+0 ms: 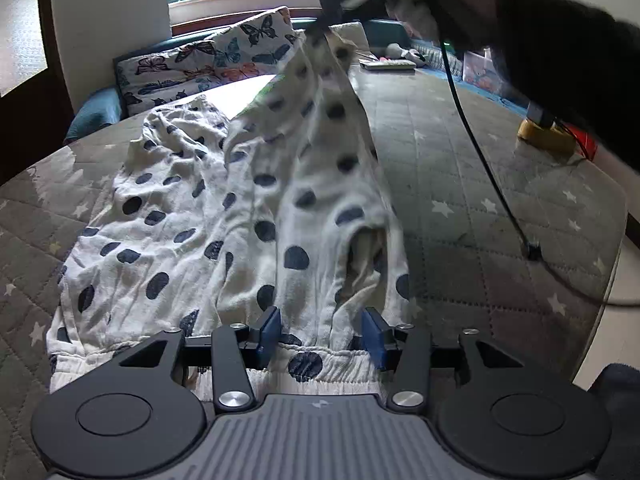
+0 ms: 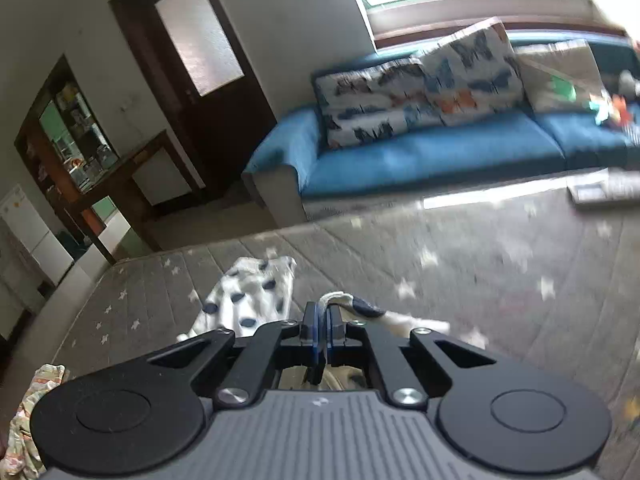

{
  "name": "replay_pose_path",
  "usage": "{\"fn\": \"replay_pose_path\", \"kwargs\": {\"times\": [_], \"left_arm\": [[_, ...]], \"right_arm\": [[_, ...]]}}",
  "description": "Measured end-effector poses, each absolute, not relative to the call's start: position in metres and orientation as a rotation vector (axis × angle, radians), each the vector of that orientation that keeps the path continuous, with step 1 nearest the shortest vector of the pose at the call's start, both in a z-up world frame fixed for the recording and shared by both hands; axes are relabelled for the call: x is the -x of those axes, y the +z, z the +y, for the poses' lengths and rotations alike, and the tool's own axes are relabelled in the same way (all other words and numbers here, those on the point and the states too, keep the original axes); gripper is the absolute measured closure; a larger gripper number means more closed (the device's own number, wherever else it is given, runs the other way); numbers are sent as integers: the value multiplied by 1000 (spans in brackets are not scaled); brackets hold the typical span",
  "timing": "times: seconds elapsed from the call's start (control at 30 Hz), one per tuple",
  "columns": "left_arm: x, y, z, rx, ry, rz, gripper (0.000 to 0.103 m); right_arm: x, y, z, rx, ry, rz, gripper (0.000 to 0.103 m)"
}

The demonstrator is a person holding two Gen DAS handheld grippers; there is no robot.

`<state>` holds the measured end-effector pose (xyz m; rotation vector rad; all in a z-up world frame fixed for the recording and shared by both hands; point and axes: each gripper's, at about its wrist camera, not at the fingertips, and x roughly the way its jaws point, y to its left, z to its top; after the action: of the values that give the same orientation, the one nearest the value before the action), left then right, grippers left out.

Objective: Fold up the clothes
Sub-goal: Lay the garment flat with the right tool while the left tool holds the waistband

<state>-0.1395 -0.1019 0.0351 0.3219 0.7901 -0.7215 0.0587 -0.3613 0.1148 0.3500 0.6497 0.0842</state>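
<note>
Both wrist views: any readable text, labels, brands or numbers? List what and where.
No readable text in either view.
Book on the mat, left wrist view: cover too small and blurred to read.
Grey plate behind the left tongs: a small embossed mark, no letters.
Cabinet shelves, right wrist view: the items there are too small to read.

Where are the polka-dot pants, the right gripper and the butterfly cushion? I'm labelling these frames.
polka-dot pants point(image 1: 168, 220), left wrist view, flat leg on the mat.
right gripper point(image 2: 322, 322), right wrist view, shut fingertips pinching cloth.
butterfly cushion point(image 1: 208, 64), left wrist view, printed front.
</note>
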Motion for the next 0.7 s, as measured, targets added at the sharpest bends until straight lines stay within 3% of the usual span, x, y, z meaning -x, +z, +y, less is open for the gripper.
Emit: {"fn": "replay_pose_path", "kwargs": {"times": [0.17, 0.33, 0.53, 0.63, 0.7], "left_arm": [[139, 34, -103, -320, -721, 786, 54], [141, 33, -103, -345, -733, 778, 54], [146, 35, -102, -370, -756, 771, 53], [149, 40, -102, -383, -766, 762, 50], [152, 44, -103, -390, -776, 749, 48]], "right_arm": [[-37, 154, -336, -204, 176, 452, 100], [-38, 116, -348, -98, 26, 596, 99], [-47, 38, -393, -142, -156, 889, 88], [-46, 26, -398, -164, -153, 921, 68], [-48, 24, -399, -164, -160, 917, 65]]}}
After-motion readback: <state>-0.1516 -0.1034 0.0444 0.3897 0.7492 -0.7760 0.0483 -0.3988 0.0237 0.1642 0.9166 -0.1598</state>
